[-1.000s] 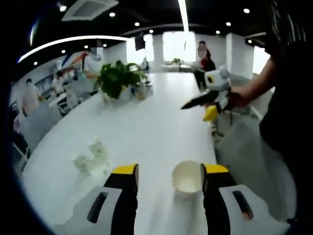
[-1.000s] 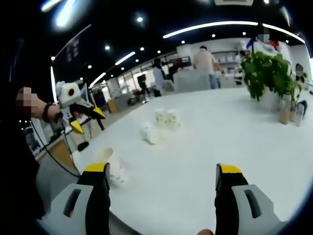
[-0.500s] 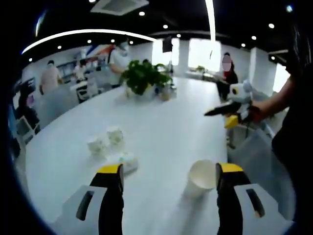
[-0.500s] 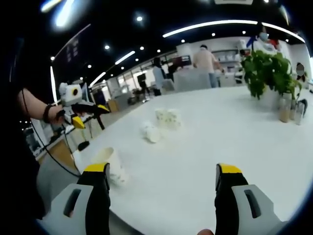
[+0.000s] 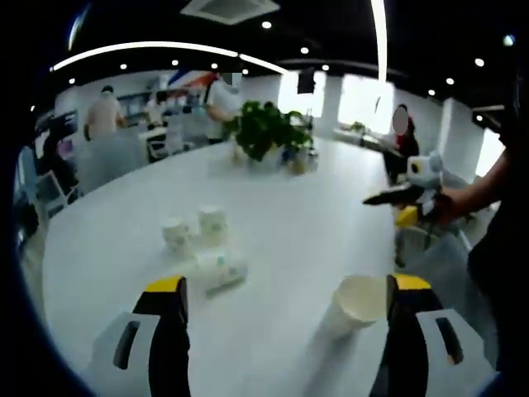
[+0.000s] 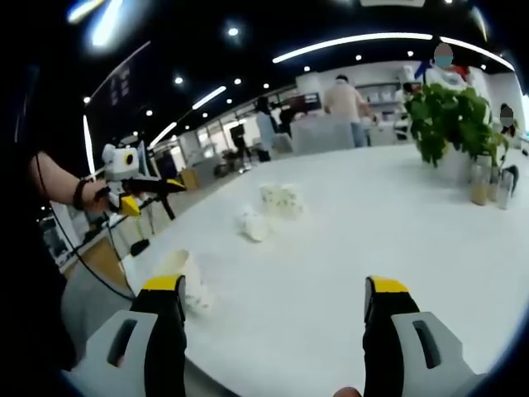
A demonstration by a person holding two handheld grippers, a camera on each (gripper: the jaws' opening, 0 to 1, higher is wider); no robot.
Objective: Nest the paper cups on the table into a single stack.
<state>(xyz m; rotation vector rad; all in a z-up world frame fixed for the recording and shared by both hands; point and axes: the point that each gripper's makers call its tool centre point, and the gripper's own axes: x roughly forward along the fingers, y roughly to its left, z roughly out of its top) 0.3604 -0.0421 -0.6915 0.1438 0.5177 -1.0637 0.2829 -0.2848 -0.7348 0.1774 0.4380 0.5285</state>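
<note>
Gaping, both tongs [image 5: 285, 289] [image 6: 274, 291] stay empty; nearest cup [image 5: 354, 304] seemingly unmoved.

In the left gripper view, the left tool [image 5: 285, 291] hangs over a white tabletop [image 5: 281, 207] with its two yellow-tipped jaws spread wide and nothing between them. An upright paper cup [image 5: 354, 303] stands just inside the right-hand jaw, its open mouth facing up. Farther in, two more upright cups [image 5: 193, 230] stand side by side, and a cup lying on its side [image 5: 221, 269] rests just in front of them. A potted plant [image 5: 266, 132] sits at the far end of the tabletop. At the right, the right tool [image 5: 395, 197] is held in a person's hand [image 5: 450, 203] off the tabletop's edge. People stand in the background.
</note>
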